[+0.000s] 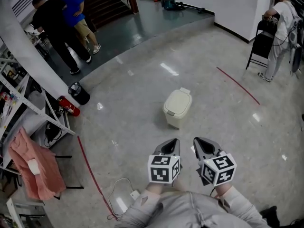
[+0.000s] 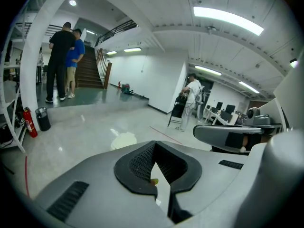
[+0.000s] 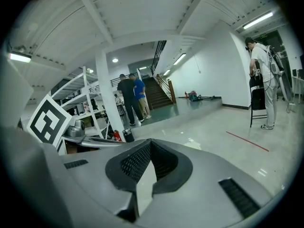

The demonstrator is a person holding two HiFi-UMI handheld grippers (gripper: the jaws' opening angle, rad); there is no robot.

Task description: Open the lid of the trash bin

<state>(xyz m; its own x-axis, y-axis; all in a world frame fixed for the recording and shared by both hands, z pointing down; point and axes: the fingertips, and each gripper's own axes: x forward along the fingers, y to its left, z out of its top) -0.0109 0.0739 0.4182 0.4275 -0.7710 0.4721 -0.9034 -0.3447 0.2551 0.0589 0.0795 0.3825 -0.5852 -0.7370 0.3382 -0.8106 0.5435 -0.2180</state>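
A cream trash bin (image 1: 178, 107) stands on the glossy floor a short way ahead of me, with its lid (image 1: 178, 100) down. In the left gripper view the trash bin (image 2: 122, 139) shows small, just beyond the jaws and a little to the left. My left gripper (image 1: 170, 147) and right gripper (image 1: 204, 147) hang side by side at waist height, short of the bin and not touching it. Both the left gripper (image 2: 159, 175) and the right gripper (image 3: 145, 175) are shut with nothing in them. The right gripper view does not show the bin.
A red fire extinguisher (image 1: 69, 107) and a small black bin (image 1: 80, 94) stand by the white column and shelving at left. A pink cloth (image 1: 35, 169) hangs there. Two people (image 1: 61, 18) stand on the raised dark platform; another person (image 1: 281, 32) stands by a chair at right. A cable (image 1: 124, 196) lies near my feet.
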